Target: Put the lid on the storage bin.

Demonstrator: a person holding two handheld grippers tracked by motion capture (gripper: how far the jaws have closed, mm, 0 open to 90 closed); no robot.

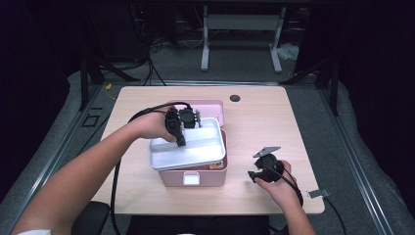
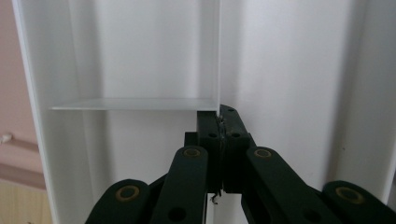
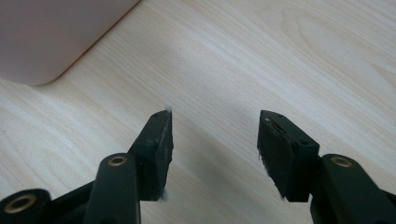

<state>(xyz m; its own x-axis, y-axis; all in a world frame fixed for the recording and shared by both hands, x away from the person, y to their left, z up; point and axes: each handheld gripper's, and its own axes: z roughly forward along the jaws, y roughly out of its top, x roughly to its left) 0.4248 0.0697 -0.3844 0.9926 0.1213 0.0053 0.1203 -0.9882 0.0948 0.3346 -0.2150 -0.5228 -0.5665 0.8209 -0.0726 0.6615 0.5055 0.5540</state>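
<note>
1. I have the left gripper (image 1: 179,139) down inside the white tray (image 1: 164,159), which sits on top of the open pink box (image 1: 215,177) near the middle of the table (image 1: 264,117)
2. In the left gripper view my jaws are pinched together on the tray's thin divider wall (image 2: 218,56), just where the cross partition (image 2: 135,104) meets it; the wall stands between the pads, so I read this as a firm hold on the tray
3. My right gripper (image 1: 255,175) rests low over the bare wood to the right of the box, well apart from it; its fingertips (image 3: 161,135) stand partly spread with nothing between them
4. I judge the step in hand to be lifting the tray insert out of the box, or seating it; from these frames I cannot say which
5. The next move calls for a straight, level lift, since a one-point hold on a thin wall could let the tray tip
6. The right gripper may need to steady the box while I do that
</note>
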